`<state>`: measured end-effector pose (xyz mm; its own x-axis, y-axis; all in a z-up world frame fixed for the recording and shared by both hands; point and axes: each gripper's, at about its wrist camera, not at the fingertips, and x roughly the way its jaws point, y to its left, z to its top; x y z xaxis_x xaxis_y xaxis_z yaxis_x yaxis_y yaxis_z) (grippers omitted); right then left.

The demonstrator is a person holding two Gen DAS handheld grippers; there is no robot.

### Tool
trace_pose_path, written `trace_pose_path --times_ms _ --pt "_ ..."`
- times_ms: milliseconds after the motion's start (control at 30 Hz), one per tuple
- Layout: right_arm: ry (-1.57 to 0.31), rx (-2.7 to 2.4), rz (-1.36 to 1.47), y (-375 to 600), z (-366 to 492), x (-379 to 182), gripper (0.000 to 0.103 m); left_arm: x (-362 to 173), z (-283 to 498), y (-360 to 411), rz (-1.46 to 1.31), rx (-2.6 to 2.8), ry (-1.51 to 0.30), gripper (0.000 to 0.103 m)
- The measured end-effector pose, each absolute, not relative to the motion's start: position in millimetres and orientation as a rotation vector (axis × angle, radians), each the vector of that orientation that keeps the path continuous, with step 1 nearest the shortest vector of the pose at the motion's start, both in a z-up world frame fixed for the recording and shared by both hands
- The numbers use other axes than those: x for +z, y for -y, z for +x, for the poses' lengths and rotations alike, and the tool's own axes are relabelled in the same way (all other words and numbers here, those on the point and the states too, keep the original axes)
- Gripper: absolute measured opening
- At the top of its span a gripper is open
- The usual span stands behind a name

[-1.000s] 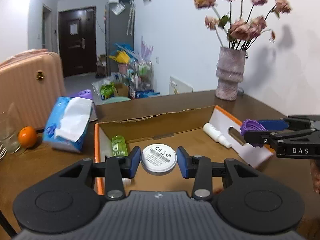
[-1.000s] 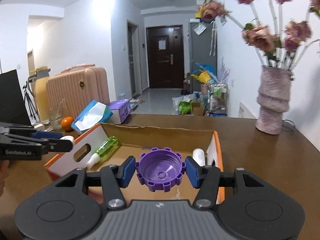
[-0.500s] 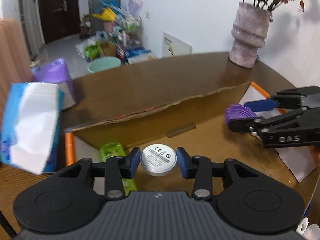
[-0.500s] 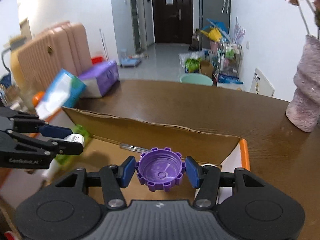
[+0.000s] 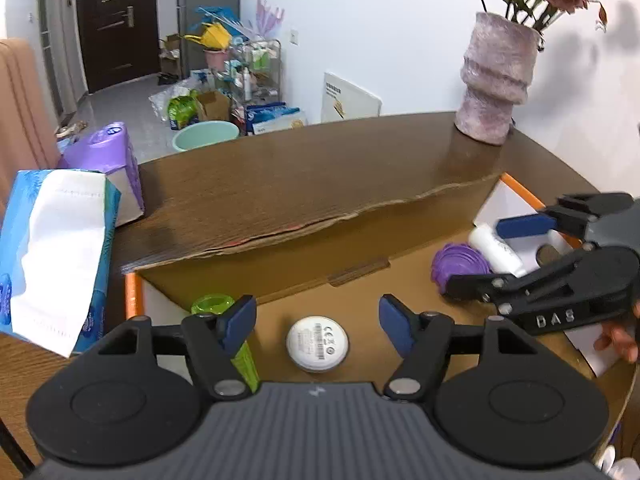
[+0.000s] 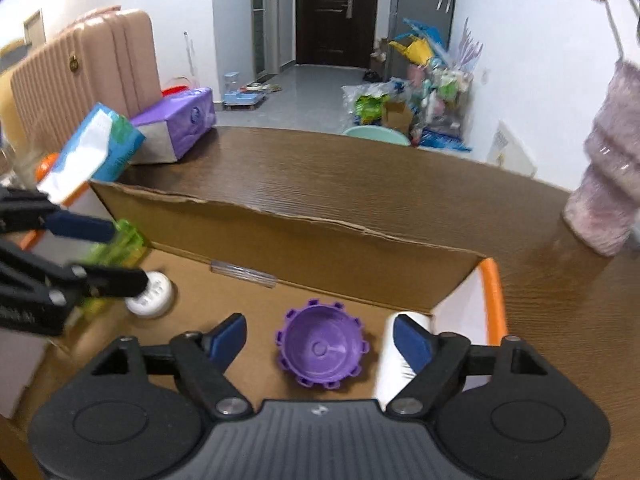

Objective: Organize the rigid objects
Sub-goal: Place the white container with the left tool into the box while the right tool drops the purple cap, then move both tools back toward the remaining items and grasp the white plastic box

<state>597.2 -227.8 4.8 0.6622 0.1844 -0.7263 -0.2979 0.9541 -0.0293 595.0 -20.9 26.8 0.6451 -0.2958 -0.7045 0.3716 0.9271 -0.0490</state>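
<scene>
An open cardboard box [image 5: 360, 216] with orange edges sits on the brown table. My left gripper [image 5: 318, 322] is open over the box floor; a white round disc [image 5: 317, 344] lies free between its fingers. My right gripper [image 6: 320, 336] is open too; a purple toothed cap [image 6: 322, 350] lies on the box floor [image 6: 248, 312] between its fingers. The cap [image 5: 460, 262] and right gripper [image 5: 560, 264] also show in the left wrist view, the disc [image 6: 154, 290] and left gripper [image 6: 72, 256] in the right wrist view. A green bottle [image 5: 224, 320] and a white tube [image 5: 496, 248] lie in the box.
A blue tissue pack [image 5: 56, 248] and a purple tissue box [image 5: 108, 160] stand left of the box. A pink-grey vase [image 5: 496, 80] with flowers stands at the far right of the table. A pink suitcase [image 6: 80, 76] is behind on the left.
Both grippers lowered into the box and opened. The white disc and the purple cap, held before, now lie loose on the box floor.
</scene>
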Motion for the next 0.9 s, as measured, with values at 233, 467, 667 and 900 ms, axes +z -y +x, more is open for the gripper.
trace_pose_path --times_ms 233,467,667,900 --pt "-0.773 0.192 -0.087 256 583 9 0.085 32 591 37 0.078 -0.399 -0.742 0.074" --pt "-0.755 0.083 -0.041 290 556 9 0.085 33 587 64 0.090 -0.464 -0.702 0.079" --pt "-0.673 0.018 0.006 301 525 21 0.086 37 583 69 0.086 -0.500 -0.665 0.083" --pt "-0.553 -0.073 0.014 299 428 61 0.091 63 527 43 0.058 -0.483 -0.584 0.086"
